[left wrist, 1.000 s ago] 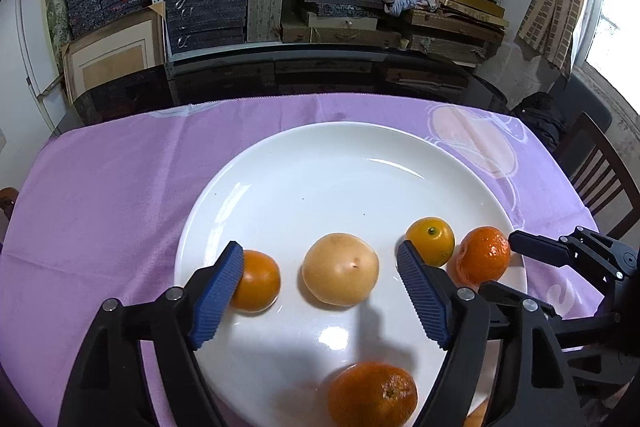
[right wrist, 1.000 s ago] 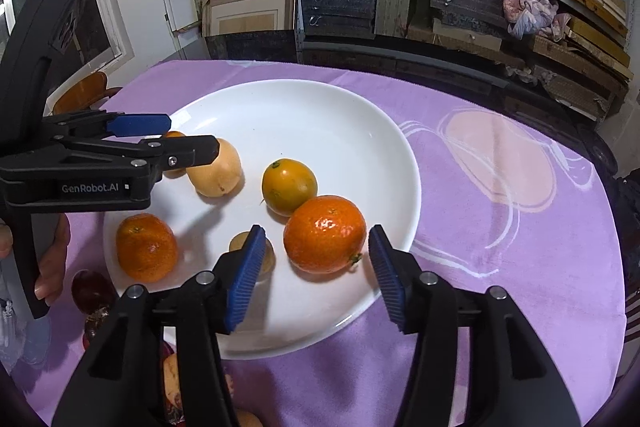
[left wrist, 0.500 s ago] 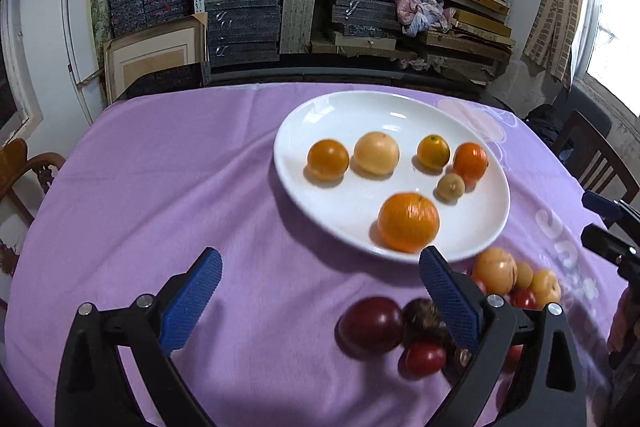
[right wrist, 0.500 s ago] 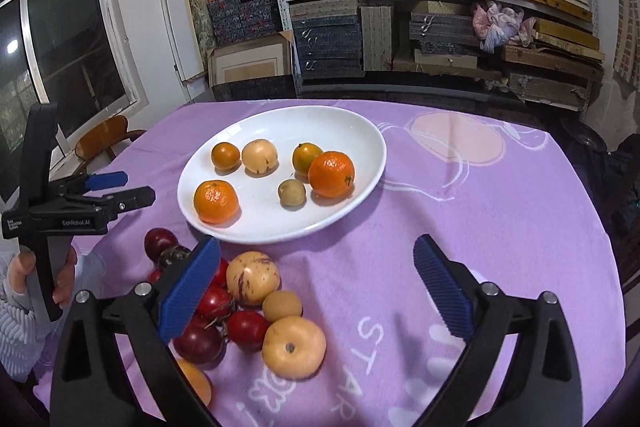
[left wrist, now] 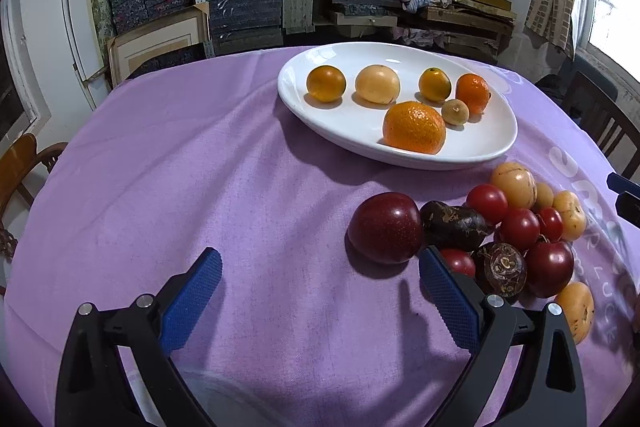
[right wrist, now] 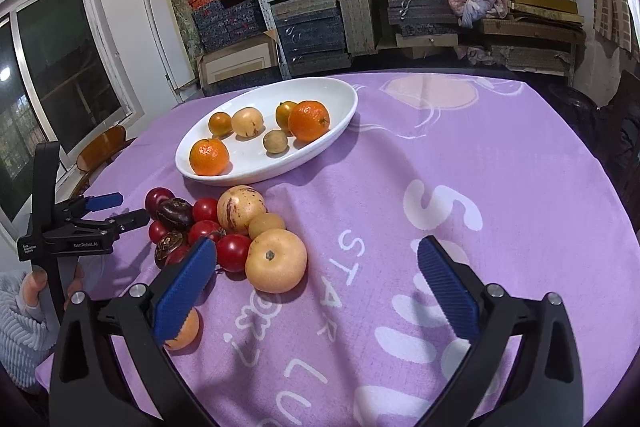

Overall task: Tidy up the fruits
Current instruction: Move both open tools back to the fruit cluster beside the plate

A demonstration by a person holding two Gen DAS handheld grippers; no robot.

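A white oval plate [left wrist: 352,125] [right wrist: 256,163] holds several orange and yellow fruits, the largest a mandarin [left wrist: 414,127] at its near rim. In front of the plate, a pile of loose fruit lies on the purple cloth: a big dark red plum [left wrist: 386,233], small red ones [right wrist: 233,251], brown ones and a pale round fruit [right wrist: 276,261]. My left gripper [left wrist: 320,259] is open over bare cloth, left of the plum. My right gripper [right wrist: 316,247] has its jaws opening, with only cloth between them; its left finger [right wrist: 186,291] overlaps the pile's edge.
The round table's purple cloth [right wrist: 460,155] carries white lettering on the right. Shelves of stacked boxes [left wrist: 248,7] stand behind the table. Wooden chairs stand at the left [left wrist: 20,163] and right [left wrist: 600,115]. A person's hand [right wrist: 34,285] holds the left gripper.
Both grippers pulled back from the plate toward the table's near side and opened wider. The fruits they stood around stay on the plate, and the loose pile came into view.
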